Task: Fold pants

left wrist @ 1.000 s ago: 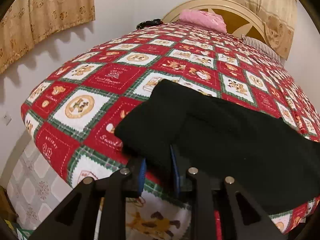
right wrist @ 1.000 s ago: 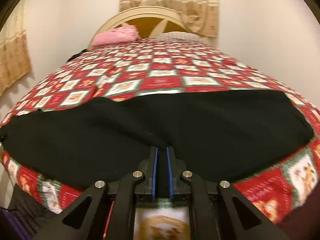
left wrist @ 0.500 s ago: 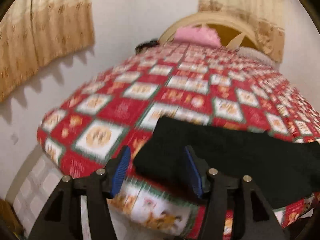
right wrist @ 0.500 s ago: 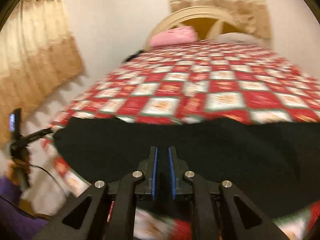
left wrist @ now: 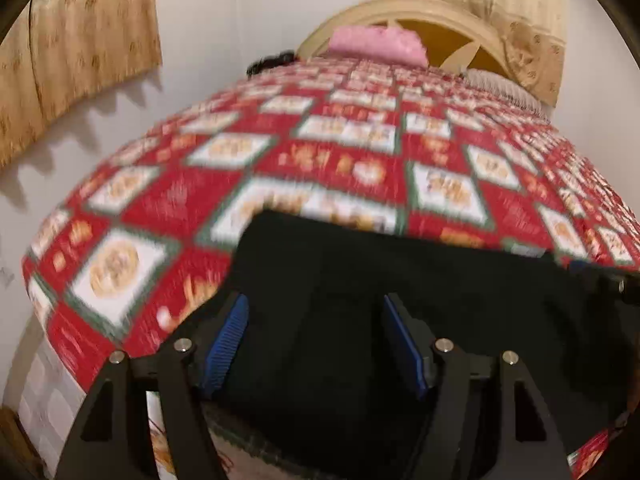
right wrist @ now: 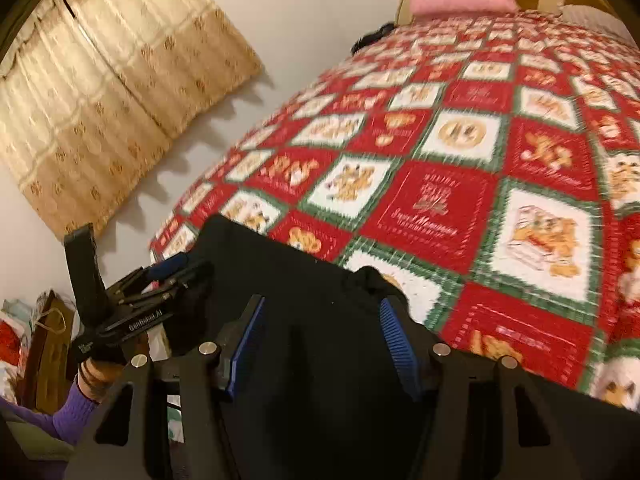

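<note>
You are looking down at a bed covered by a red, green and white patchwork quilt [left wrist: 328,168] with bear motifs. The black pants [left wrist: 400,292] lie flat along the near edge of the bed, close to you. Their long axis runs across the bed, parallel to that near edge, with one blunt end pointing toward the bed's left corner and the rest stretching off to your right. In the right wrist view the pants [right wrist: 304,280] show a small raised pucker of cloth on their far edge.

Your left gripper [left wrist: 316,336] hovers over the left part of the pants. Its jaws have just been opening and now stand apart, with black cloth seen between the blue pads [left wrist: 230,338] but not pinched by them. This view is blurred.

Your right gripper [right wrist: 320,332] is likewise released: its jaws have just been opening, and the pads [right wrist: 394,340] stand wide over the dark fabric without pressing on it. In this view your left gripper [right wrist: 176,276] appears at the left, near the end of the pants, held by a hand [right wrist: 100,360] in a purple sleeve [right wrist: 68,416].

At the far end of the bed sit a pink pillow [left wrist: 376,44] and a cream arched headboard [left wrist: 452,28]. Beige patterned curtains [right wrist: 112,92] hang on the white wall to the left.
</note>
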`<state>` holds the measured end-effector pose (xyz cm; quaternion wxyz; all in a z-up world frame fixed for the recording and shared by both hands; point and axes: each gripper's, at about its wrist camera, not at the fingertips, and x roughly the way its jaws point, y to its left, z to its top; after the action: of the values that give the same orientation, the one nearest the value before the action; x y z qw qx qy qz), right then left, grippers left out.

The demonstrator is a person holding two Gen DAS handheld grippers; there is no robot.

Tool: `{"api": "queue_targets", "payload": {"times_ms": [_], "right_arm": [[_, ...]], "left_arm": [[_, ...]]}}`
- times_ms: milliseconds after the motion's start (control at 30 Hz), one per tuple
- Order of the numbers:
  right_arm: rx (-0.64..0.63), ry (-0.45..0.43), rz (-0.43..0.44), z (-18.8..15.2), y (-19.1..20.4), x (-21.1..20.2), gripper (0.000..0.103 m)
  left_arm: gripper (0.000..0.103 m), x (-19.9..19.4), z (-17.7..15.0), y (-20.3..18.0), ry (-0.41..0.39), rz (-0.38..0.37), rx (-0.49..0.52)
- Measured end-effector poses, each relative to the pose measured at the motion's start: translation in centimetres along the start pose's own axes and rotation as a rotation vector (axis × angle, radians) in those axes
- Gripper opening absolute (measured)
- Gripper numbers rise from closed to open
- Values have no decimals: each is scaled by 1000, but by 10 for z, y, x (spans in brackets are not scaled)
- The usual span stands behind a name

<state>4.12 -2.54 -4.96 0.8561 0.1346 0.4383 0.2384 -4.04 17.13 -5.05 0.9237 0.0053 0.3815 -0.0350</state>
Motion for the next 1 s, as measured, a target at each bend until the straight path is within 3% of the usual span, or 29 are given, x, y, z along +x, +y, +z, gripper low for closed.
{"api": "queue_targets", "payload": {"times_ms": [100,300,433,533,667,767,867,1000], "right_arm": [[-32,44,-28,0,0,7,60],[-101,92,-38,12,1,14,60],[-153,148,-4,17,1,22,60],[-229,242,32,17,4,22,60],[-254,351,146,21,1,21,61],[-167,346,257,25,-6,27,64],[-67,285,341,29,-14,38,64],[63,200,370,31,-23,47,64]], "left_arm": [[76,-4,-8,-10,-30,39,67],[83,1,-2,-9,-25,31,39],[84,3,-1,-9,-24,29,41],[84,2,-2,-8,-22,18,43],[85,2,-2,-8,-22,19,43],[86,3,-2,-9,-22,22,38],[87,4,-2,-9,-20,22,39],[87,4,-1,-9,-16,23,40]]}}
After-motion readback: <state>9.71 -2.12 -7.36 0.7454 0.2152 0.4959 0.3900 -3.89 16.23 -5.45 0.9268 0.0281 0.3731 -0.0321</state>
